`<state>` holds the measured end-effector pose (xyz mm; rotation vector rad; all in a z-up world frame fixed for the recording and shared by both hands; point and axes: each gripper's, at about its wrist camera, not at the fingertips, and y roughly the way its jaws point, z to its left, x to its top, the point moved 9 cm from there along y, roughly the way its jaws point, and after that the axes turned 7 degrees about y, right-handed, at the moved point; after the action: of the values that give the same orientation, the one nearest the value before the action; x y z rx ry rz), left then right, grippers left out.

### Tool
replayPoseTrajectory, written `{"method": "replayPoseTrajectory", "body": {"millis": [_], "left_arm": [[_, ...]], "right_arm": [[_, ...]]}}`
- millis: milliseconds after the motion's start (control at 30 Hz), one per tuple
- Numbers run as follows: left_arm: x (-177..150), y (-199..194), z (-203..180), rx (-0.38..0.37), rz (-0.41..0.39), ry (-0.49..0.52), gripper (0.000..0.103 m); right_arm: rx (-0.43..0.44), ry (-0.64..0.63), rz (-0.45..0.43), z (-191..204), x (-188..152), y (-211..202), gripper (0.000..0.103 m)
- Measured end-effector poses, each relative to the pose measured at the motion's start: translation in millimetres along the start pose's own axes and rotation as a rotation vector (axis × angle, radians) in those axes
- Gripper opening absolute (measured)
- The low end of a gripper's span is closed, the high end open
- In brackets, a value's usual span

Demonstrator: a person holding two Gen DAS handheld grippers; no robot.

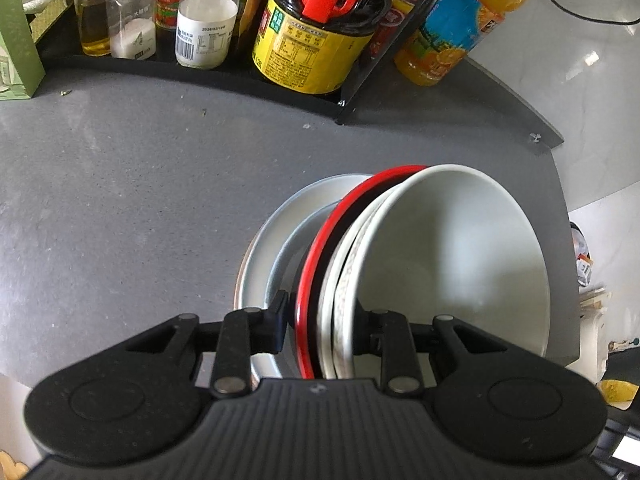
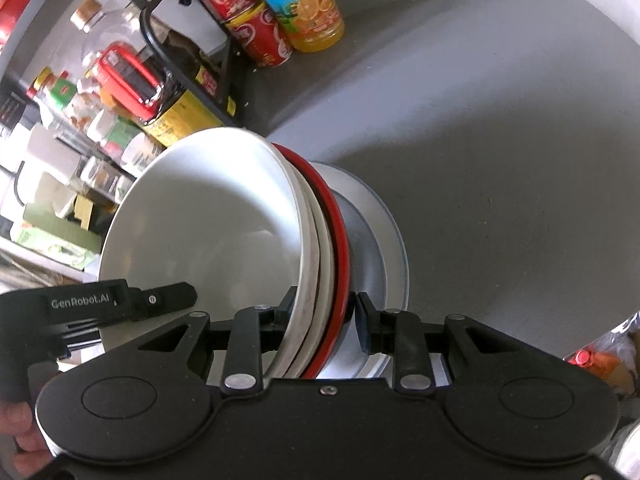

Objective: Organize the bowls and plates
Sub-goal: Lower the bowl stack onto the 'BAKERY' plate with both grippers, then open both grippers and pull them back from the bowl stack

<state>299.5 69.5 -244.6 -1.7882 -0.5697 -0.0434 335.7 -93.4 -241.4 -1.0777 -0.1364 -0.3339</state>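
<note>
Three nested bowls are tipped on edge over a pale plate (image 1: 260,264) lying on the grey counter: a red-rimmed black bowl (image 1: 310,264), a patterned white bowl (image 1: 340,280) and a plain white bowl (image 1: 448,264). My left gripper (image 1: 322,322) is shut on their stacked rims, one pad outside the red bowl and one inside the white bowl. In the right wrist view the white bowl (image 2: 208,220), red bowl (image 2: 339,232) and plate (image 2: 384,240) show again. My right gripper (image 2: 324,314) straddles the same rims, its right pad a sliver off the red rim. The left gripper's housing (image 2: 88,304) shows at the left.
A black wire rack (image 1: 352,92) at the back holds a dark sauce bottle (image 1: 312,40), jars and red cans (image 2: 256,36). An orange drink bottle (image 1: 460,28) stands beside it. A green box (image 1: 16,40) sits far left. The counter's edge (image 1: 560,208) runs just right of the bowls.
</note>
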Motion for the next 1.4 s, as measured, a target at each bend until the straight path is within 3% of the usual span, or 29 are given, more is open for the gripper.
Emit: {"method": "replayPoseTrajectory", "body": {"millis": [300,633,800,1033,1133,1267,1400], "left_arm": [[3.4,4.9,1.3,-0.009,0.017,0.034,0.027],[4.5,0.9,-5.7,0.018,0.019,0.11,0.032],[3.9,-12.4,-7.5,0.031,-0.012,0.118,0.052],[-1.7,-34.1,-11.5,0.055,-0.076,0.128,0.067],[-7.7,-45.1,-15.6,0.06,-0.095,0.136,0.068],[-17.7,-64.2,-24.0,0.075,-0.143,0.152,0.083],[-30.9,-82.9,-32.1,0.068,-0.161,0.159,0.09]], "right_arm": [[0.012,0.032,-0.034,0.3,-1.3,-3.9,0.037],[-0.008,-0.004,-0.135,-1.3,-3.5,-41.8,0.063],[-0.023,-0.024,-0.188,-9.5,-5.2,-63.7,0.078],[-0.029,-0.035,-0.264,-25.0,-12.9,-103.9,0.099],[-0.043,-0.036,-0.295,-33.2,-17.3,-121.6,0.102],[-0.057,-0.026,-0.321,-41.5,-24.0,-138.4,0.103],[-0.059,-0.013,-0.342,-47.8,-33.7,-155.8,0.103]]}}
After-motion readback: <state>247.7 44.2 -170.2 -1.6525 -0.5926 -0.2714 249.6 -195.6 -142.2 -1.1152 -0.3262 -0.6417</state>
